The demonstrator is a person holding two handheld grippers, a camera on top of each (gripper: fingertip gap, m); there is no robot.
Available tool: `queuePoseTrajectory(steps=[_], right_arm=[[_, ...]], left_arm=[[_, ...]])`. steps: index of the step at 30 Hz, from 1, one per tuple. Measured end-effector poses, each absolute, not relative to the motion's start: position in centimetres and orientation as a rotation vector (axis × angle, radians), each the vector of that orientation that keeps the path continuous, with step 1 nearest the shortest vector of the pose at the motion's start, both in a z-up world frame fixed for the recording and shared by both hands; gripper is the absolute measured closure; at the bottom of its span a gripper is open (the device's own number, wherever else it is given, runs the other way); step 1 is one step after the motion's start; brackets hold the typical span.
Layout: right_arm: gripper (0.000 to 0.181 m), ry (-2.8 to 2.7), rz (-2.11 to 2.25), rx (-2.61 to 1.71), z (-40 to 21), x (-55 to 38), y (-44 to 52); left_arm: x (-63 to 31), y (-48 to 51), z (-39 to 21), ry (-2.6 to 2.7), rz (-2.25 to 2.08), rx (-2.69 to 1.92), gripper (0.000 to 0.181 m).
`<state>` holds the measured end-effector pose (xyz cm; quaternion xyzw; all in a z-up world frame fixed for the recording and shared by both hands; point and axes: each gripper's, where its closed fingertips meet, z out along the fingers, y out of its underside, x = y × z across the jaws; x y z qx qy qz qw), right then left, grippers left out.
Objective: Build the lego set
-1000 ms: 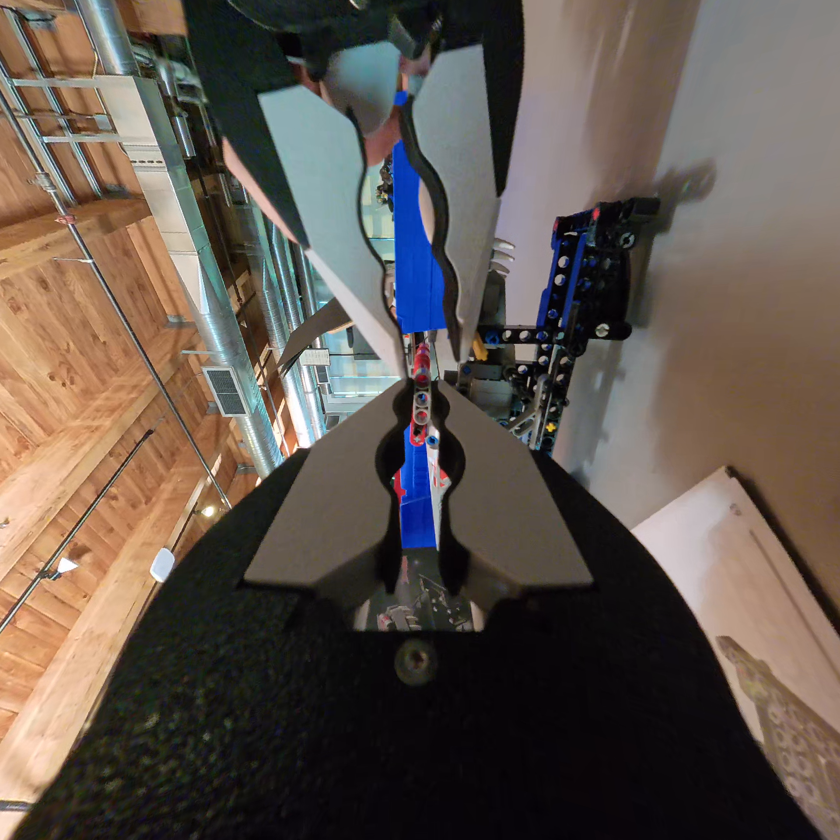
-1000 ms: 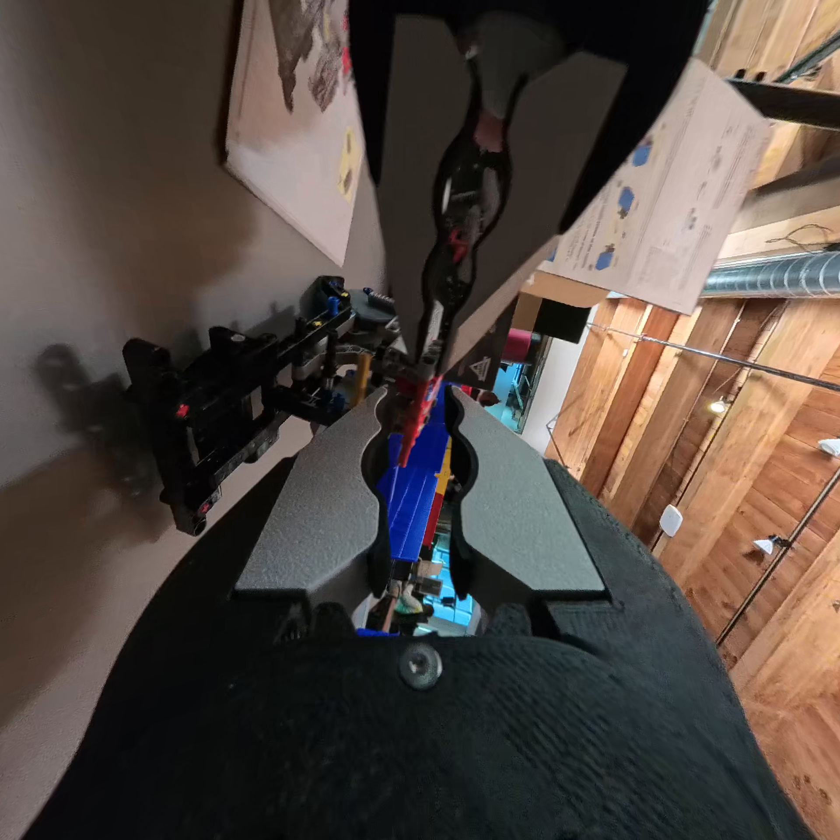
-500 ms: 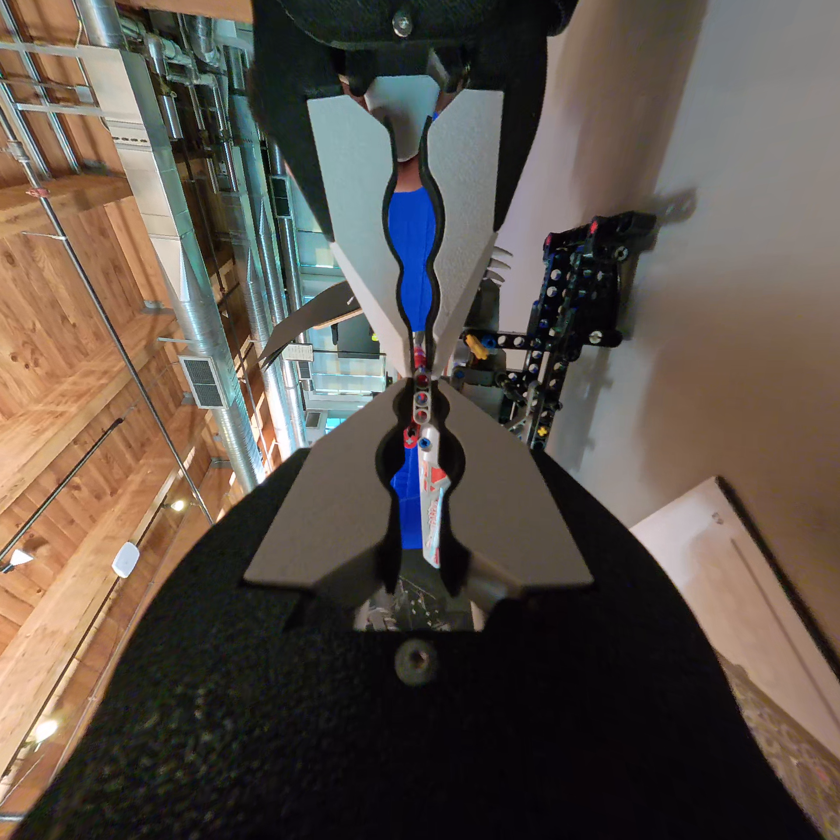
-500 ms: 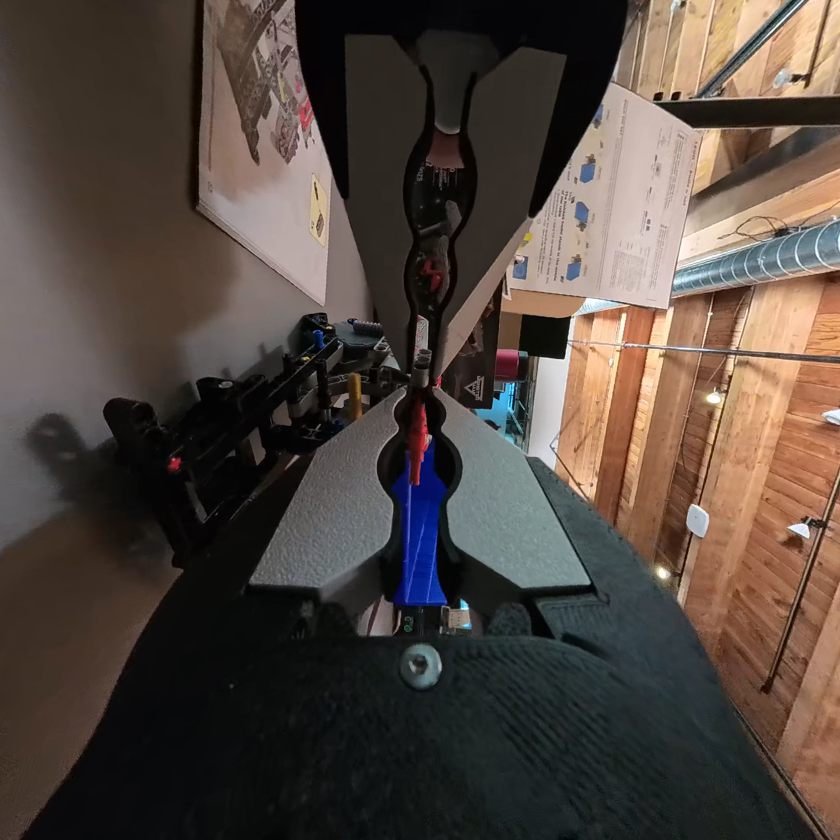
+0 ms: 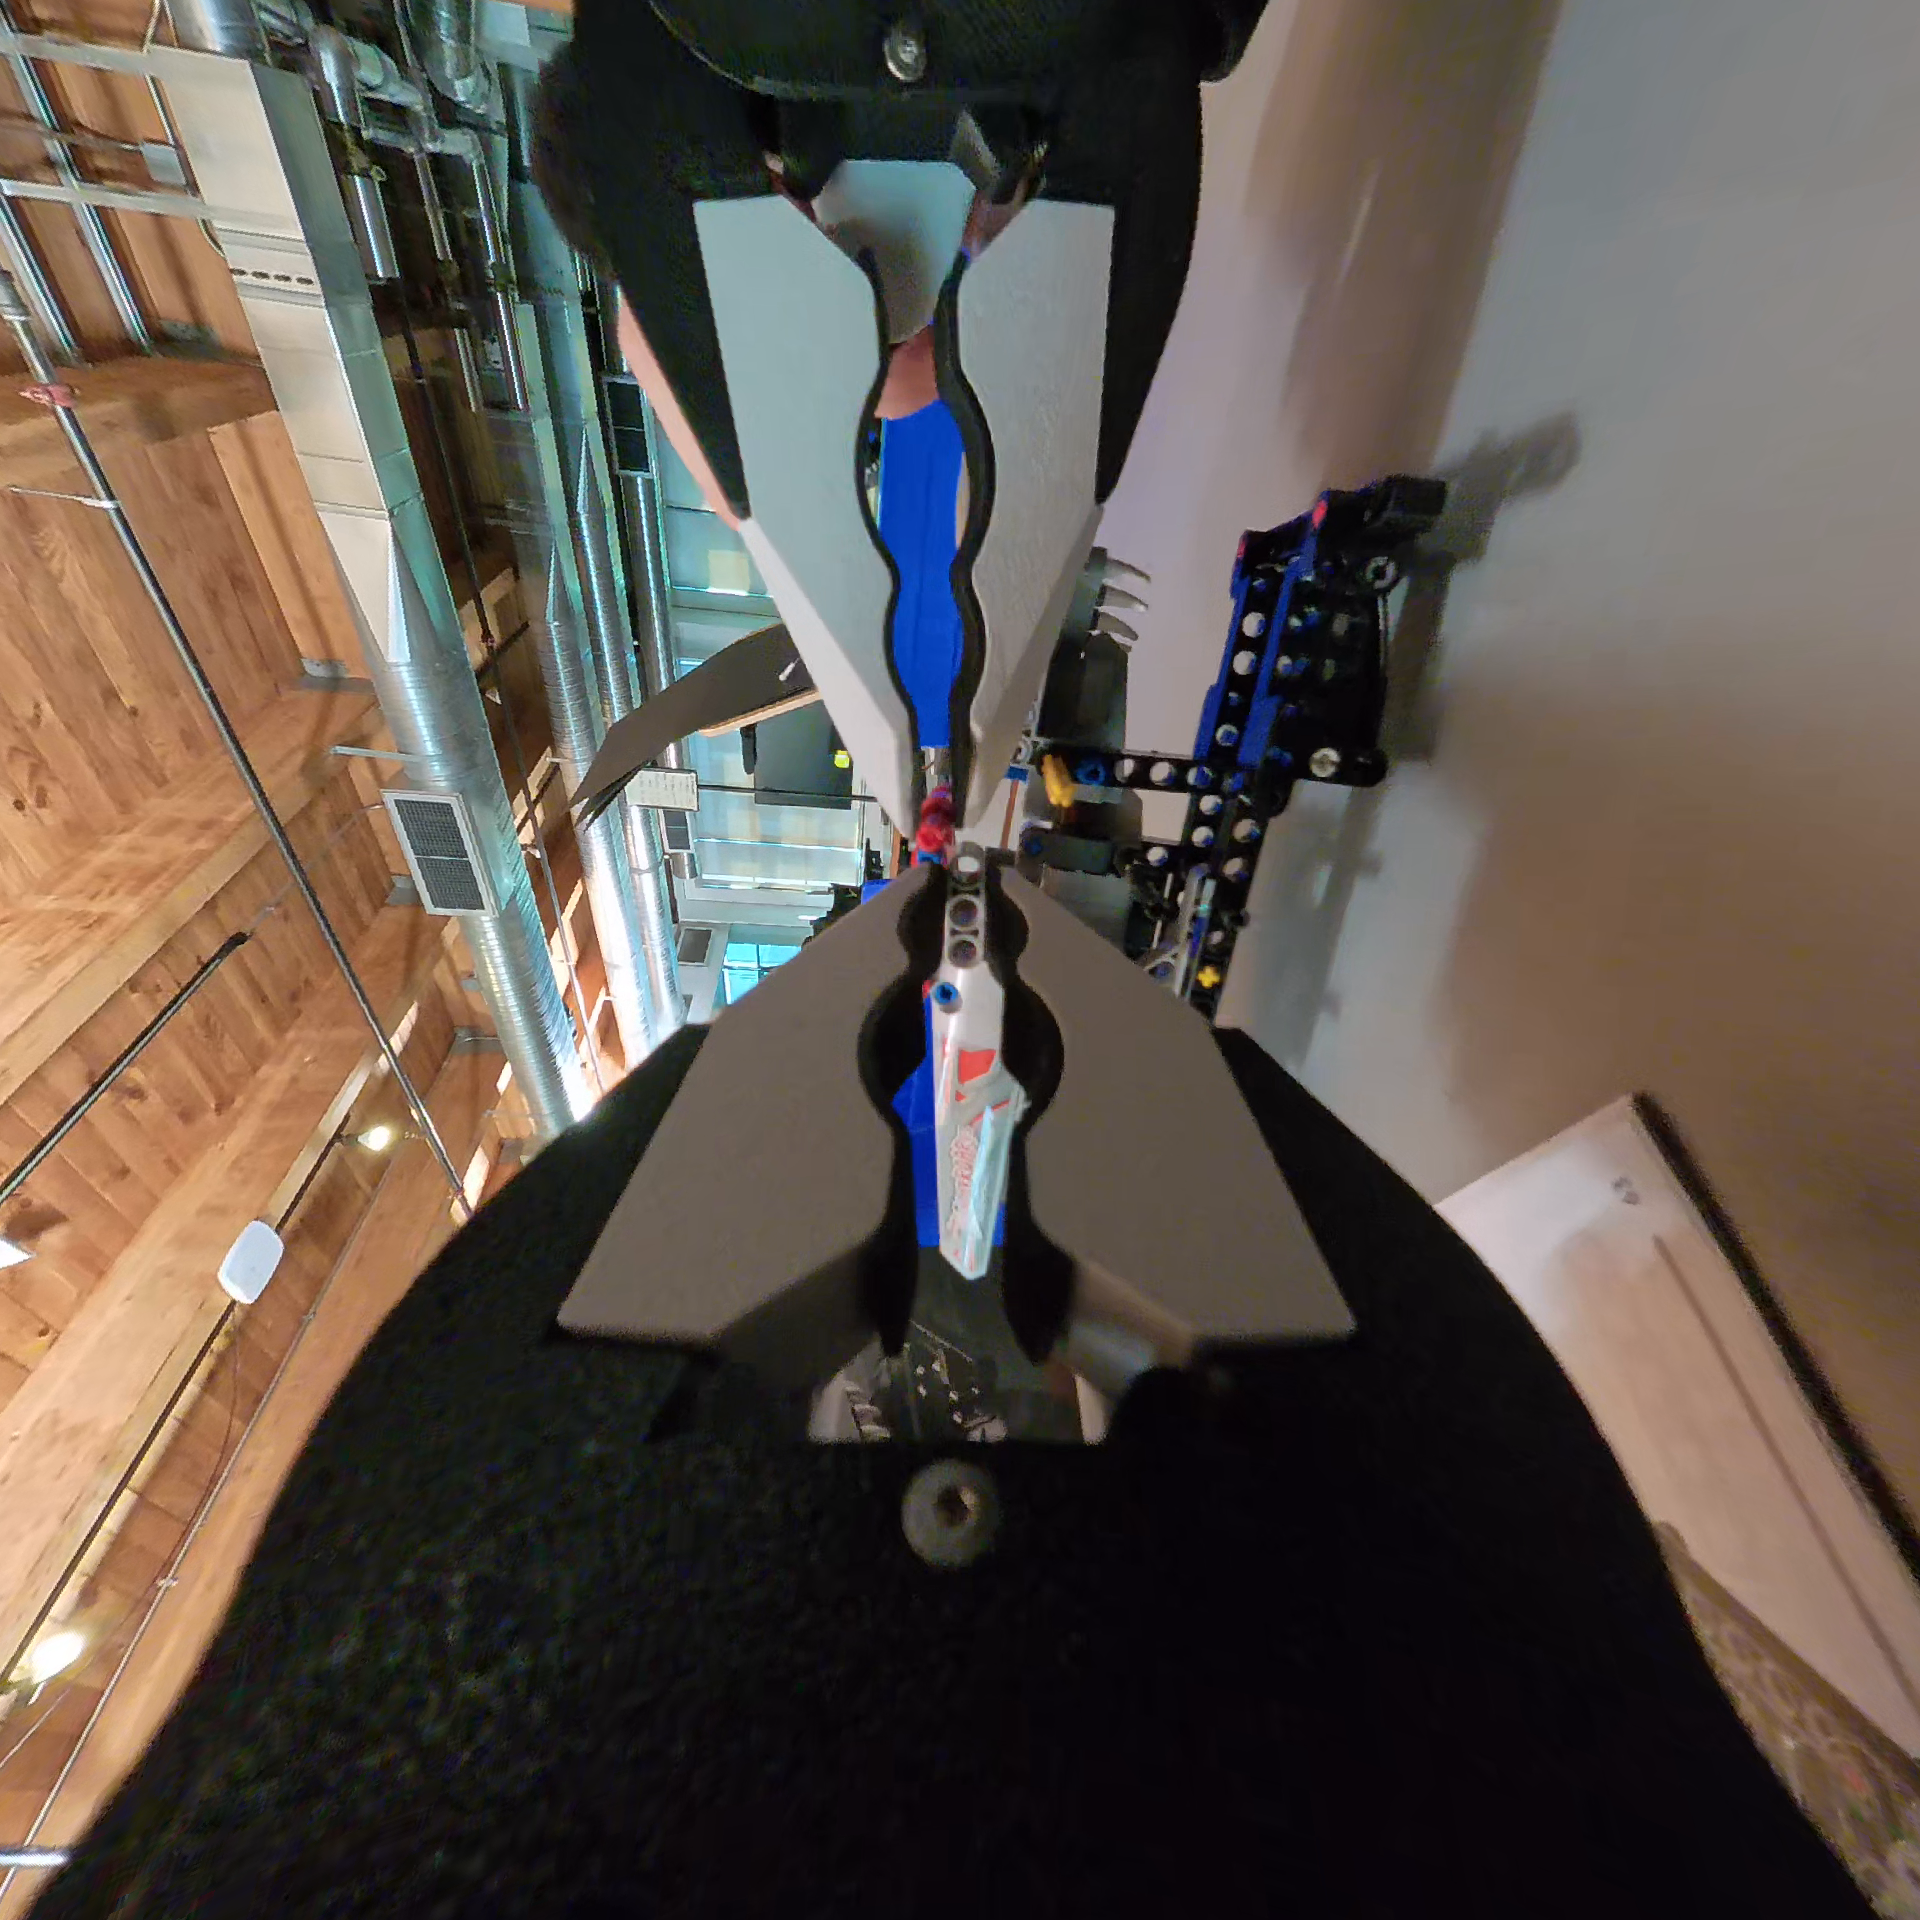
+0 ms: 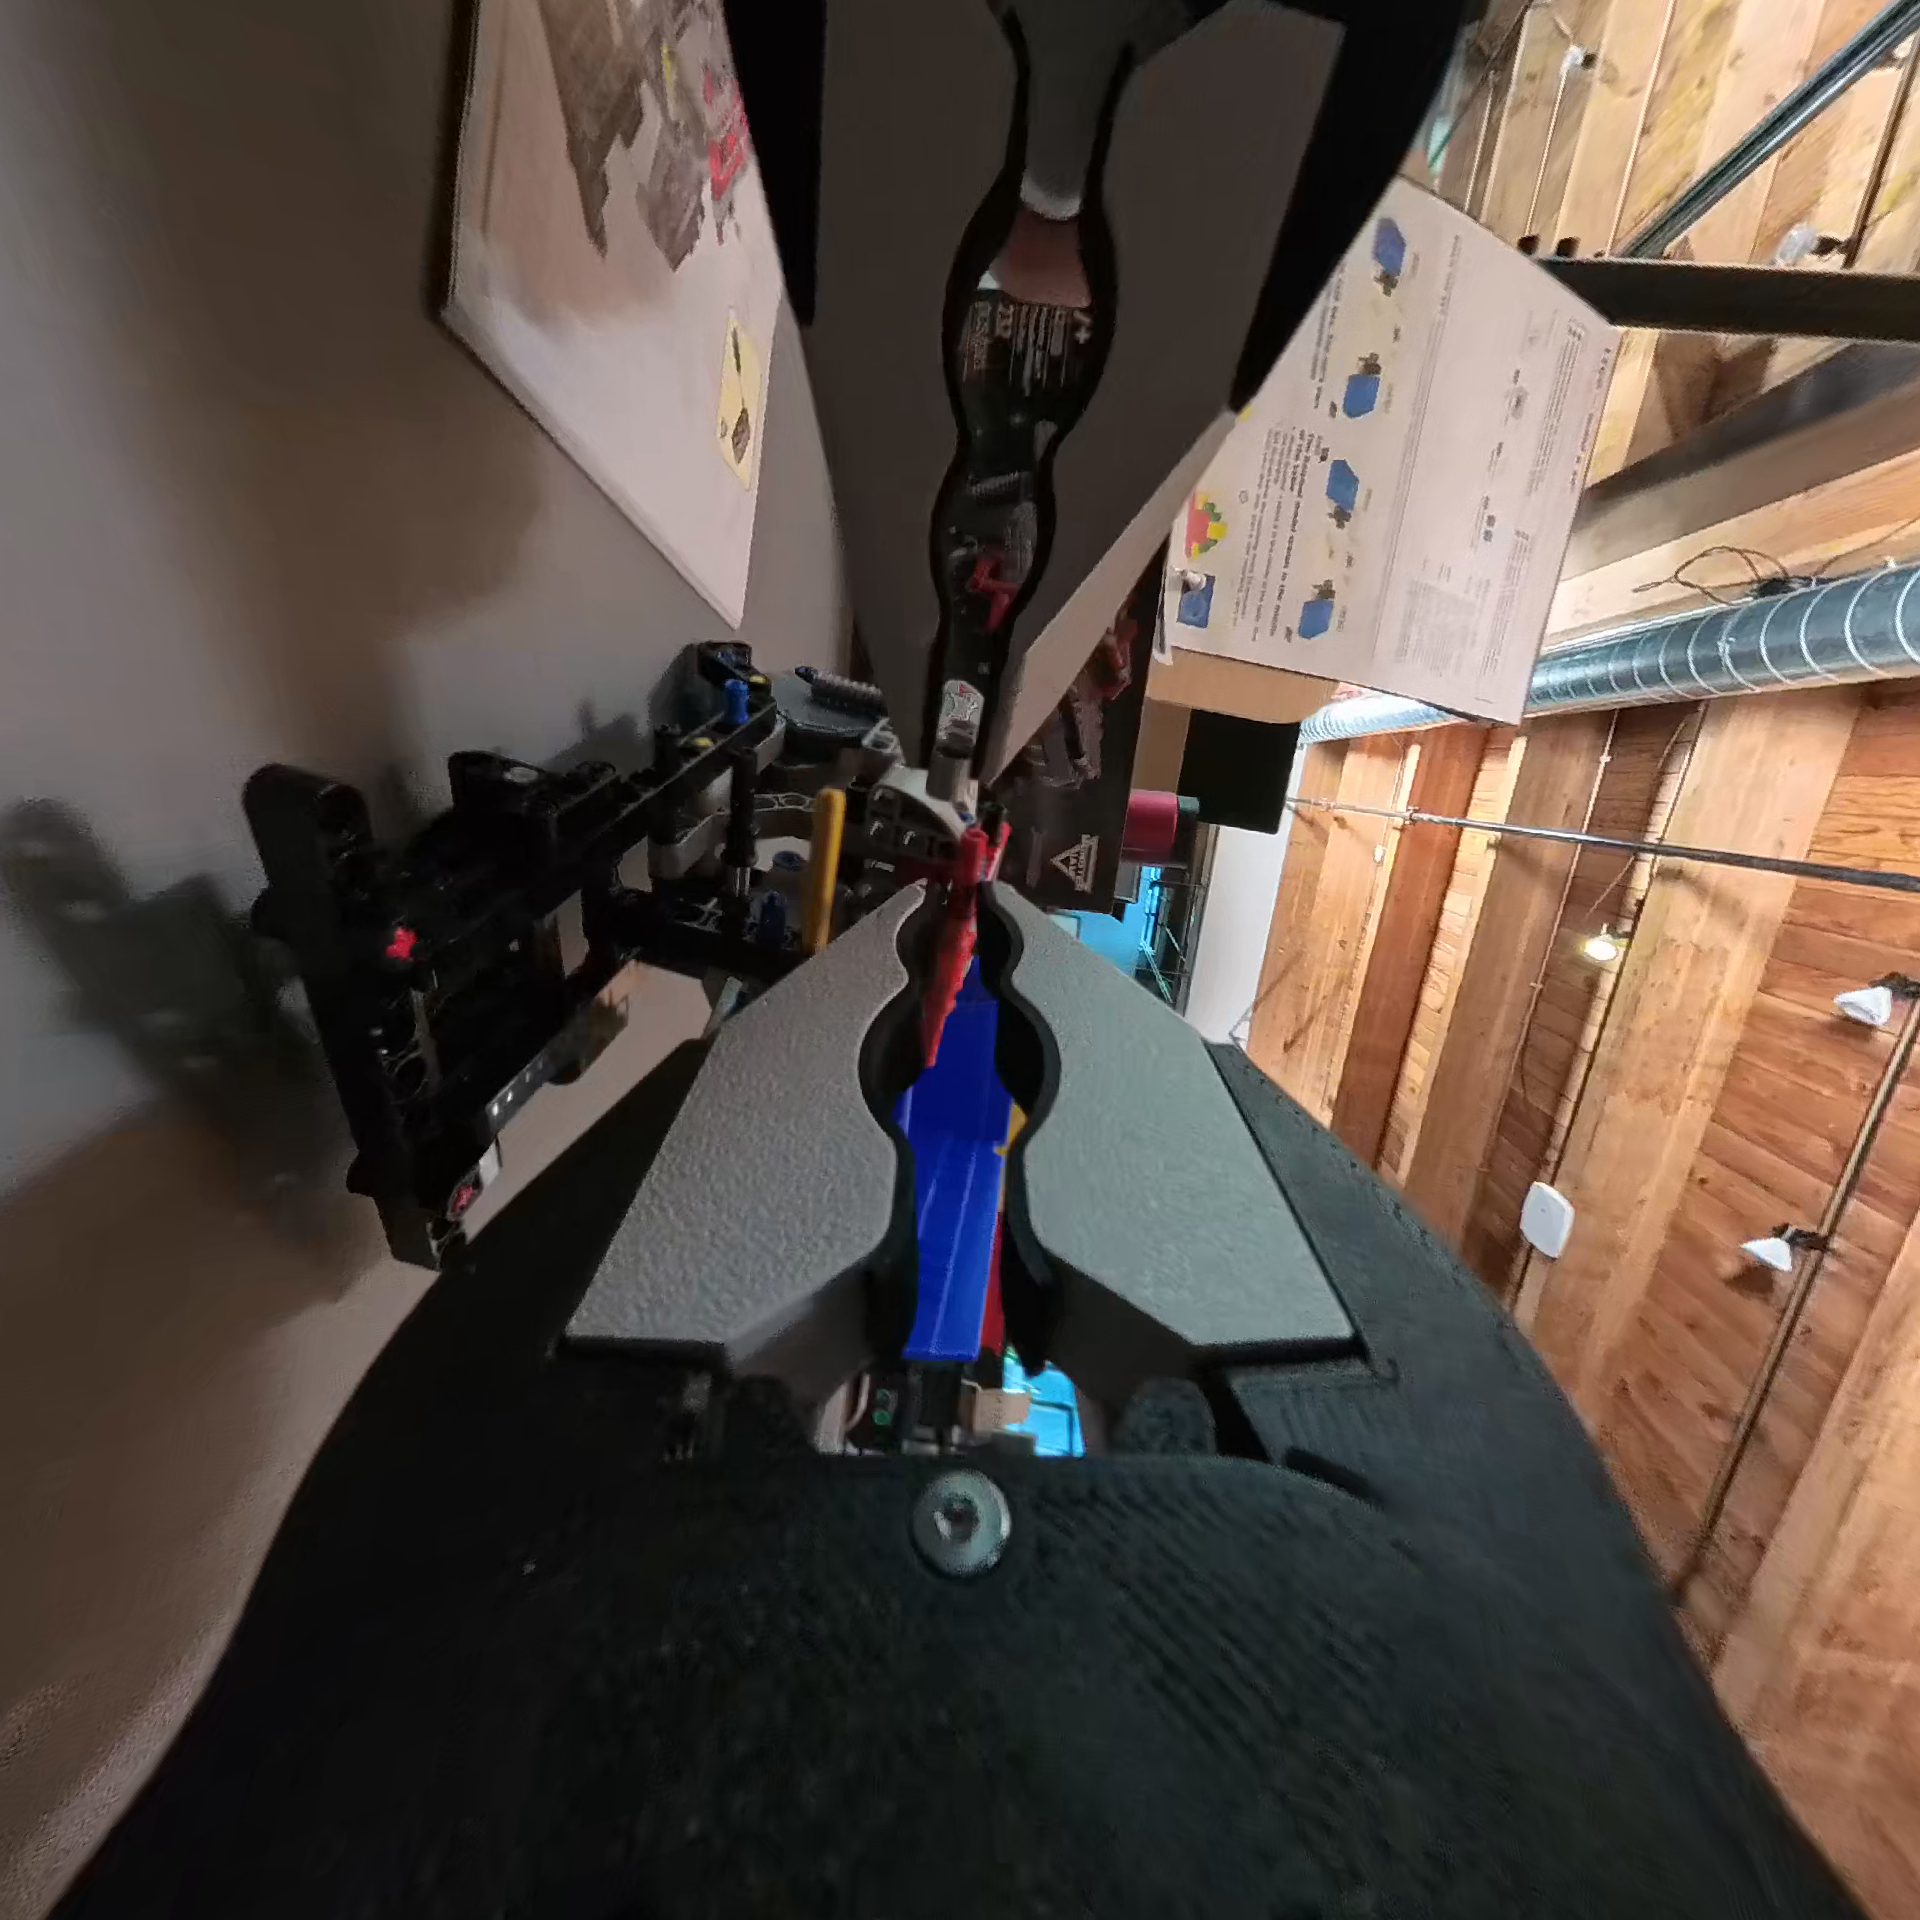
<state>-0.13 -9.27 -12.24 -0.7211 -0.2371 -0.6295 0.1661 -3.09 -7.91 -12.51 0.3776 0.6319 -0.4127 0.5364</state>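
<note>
My left gripper (image 5: 964, 878) is shut on a white lego panel (image 5: 971, 1091) with red and blue markings; its holed beam end pokes out past the fingertips. My right gripper (image 6: 961, 894) is shut on a thin red lego piece (image 6: 961, 935). The two grippers face each other tip to tip in the air. The right gripper (image 5: 948, 790) comes in from the top of the left wrist view, with the red piece (image 5: 935, 826) just left of the white beam end. The black and blue lego model (image 5: 1278, 748) (image 6: 520, 914) stands on the grey table beside them.
An open instruction booklet (image 6: 623, 291) (image 5: 1662, 1351) lies on the grey table (image 6: 208, 468). A printed sheet (image 6: 1403, 468) and a dark box (image 6: 1081, 821) stand behind the model. A blue bin (image 6: 951, 1247) shows between the fingers. Wooden ceiling and metal ducts fill the far side.
Both grippers stay shut and tip to tip. The white panel has turned to show more of its face. The red piece has slipped a little to the side of the white beam end.
</note>
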Motion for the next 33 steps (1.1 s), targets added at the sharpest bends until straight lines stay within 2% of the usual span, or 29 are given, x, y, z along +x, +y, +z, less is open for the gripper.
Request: queuePoseTrajectory(steps=[15, 22, 28, 33], right_arm=[[0.164, -0.654, -1.778, -2.053, -11.9, -0.1, -9.9], [0.170, -0.722, -1.853, -2.044, -12.1, 0.0, -9.7], [0.153, -0.717, -1.795, -2.030, -12.4, -0.4, -9.3], [0.155, -0.664, -1.769, -2.047, -12.5, 0.1, -9.2]], left_arm=[[-3.7, -7.8, -12.5, 1.505, -0.974, 0.907, 0.177], [-3.8, -7.7, -12.5, 1.510, -0.973, 0.908, 0.177], [-3.8, -7.7, -12.8, 1.511, -0.965, 0.916, 0.177], [-3.5, -7.5, -12.8, 1.514, -0.960, 0.911, 0.177]])
